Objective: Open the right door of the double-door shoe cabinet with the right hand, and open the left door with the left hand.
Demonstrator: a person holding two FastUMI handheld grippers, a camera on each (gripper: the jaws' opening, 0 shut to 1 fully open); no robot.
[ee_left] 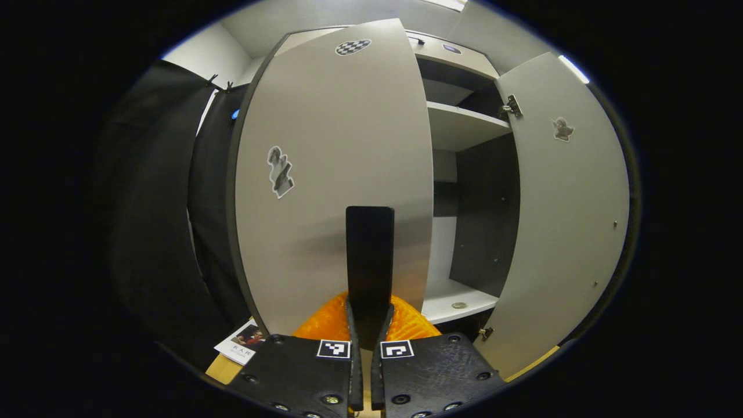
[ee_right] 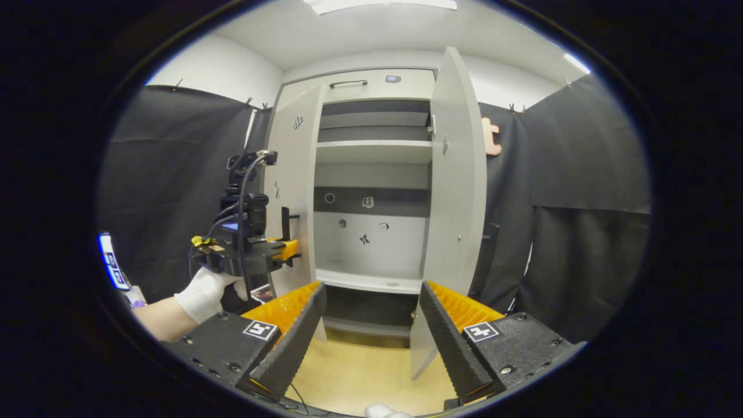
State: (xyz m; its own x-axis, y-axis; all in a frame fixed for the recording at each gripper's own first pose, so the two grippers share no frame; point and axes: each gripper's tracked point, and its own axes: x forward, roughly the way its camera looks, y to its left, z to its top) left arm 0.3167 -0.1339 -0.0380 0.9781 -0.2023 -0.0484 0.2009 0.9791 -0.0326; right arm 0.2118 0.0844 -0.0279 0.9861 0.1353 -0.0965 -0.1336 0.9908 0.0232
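L door handle upright, vertical.

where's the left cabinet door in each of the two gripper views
Left gripper view: the left door fills the centre-left, its handle clamped by the left gripper.
Right gripper view: the same door stands left of centre, swung partly open.
Shared landmark: the checkered sticker near the door's top.

The left tongs are clamped tight on a dark handle, held level by a gloved hand with the forearm bare. The right tongs hang back, fingers spread wide, gripping nothing.
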